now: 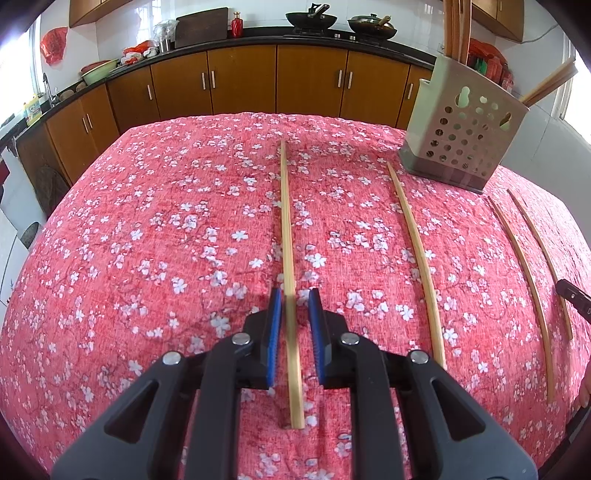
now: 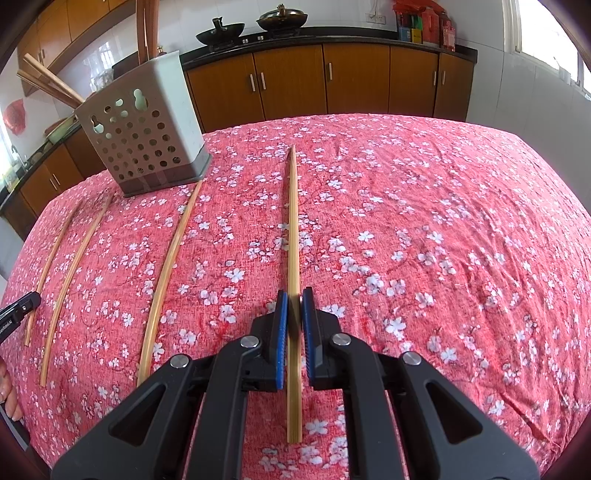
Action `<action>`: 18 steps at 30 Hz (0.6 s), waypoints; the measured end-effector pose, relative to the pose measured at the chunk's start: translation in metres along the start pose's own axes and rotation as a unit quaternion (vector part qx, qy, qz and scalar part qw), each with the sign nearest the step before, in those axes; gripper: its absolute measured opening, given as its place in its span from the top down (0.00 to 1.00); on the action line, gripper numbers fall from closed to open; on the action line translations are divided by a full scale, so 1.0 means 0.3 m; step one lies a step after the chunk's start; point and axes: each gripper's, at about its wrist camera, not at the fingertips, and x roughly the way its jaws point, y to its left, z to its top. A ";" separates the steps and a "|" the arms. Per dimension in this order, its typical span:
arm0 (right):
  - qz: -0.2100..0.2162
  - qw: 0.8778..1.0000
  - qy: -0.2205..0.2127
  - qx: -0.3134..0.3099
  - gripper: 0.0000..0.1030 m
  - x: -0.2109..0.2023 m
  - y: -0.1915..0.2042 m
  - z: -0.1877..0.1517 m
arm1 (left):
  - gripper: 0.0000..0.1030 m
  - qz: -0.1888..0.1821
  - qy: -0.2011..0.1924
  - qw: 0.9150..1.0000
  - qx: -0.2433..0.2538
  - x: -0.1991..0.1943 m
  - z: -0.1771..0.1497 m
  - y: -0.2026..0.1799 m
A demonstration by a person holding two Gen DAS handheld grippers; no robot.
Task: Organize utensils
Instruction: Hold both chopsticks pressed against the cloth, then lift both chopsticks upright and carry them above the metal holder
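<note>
Surface: red cloth [image 1: 166, 240] with white blossoms, wrinkled, covering the whole table.
Room: kitchen; brown cabinets [image 1: 240, 81] under a dark counter [image 1: 258, 35] run across beyond the table's far edge, with a bright window [image 2: 535, 33] far right of the right gripper.
Counter items: green basin [image 1: 96, 72] far left, red bottle [image 1: 236, 24], then two black woks [image 1: 311, 19] straight ahead of the left gripper.
Counts: four chopsticks flat on the cloth, one holder, two woks, two grippers.
Left gripper [image 1: 294, 293]: fingers spread, a gap showing on both sides of the stick between them.
Left chopstick [image 1: 287, 240]: lies between the left gripper's blue pads [image 1: 275, 325] and runs straight ahead from it.
Second chopstick [image 1: 415, 258]: just right of the left gripper, roughly parallel.
Holder [image 1: 461, 140]: grey perforated box, ahead and right of the left gripper, ahead and left of the right one; it stands at the far ends of the middle sticks, and brown chopsticks rise from it, some upright, some leaning; their number is unclear.
Third chopstick [image 1: 524, 277]: further right, near the right gripper's left side.
Right chopstick [image 2: 293, 229]: runs straight ahead from the right gripper.
Right gripper [image 2: 293, 293]: fingers drawn in against this stick, clamping it near its near end.
</note>
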 end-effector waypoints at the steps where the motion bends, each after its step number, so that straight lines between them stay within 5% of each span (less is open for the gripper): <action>1: 0.000 1.000 0.000 0.000 0.91 -0.001 -0.004 0.000 | 0.84 0.000 0.000 1.000 0.000 -0.002 -0.001 0.003; 18: 0.004 1.000 -0.016 0.009 0.92 -0.041 -0.029 -0.002 | 0.92 0.002 -0.001 1.000 0.008 -0.022 -0.005 -0.001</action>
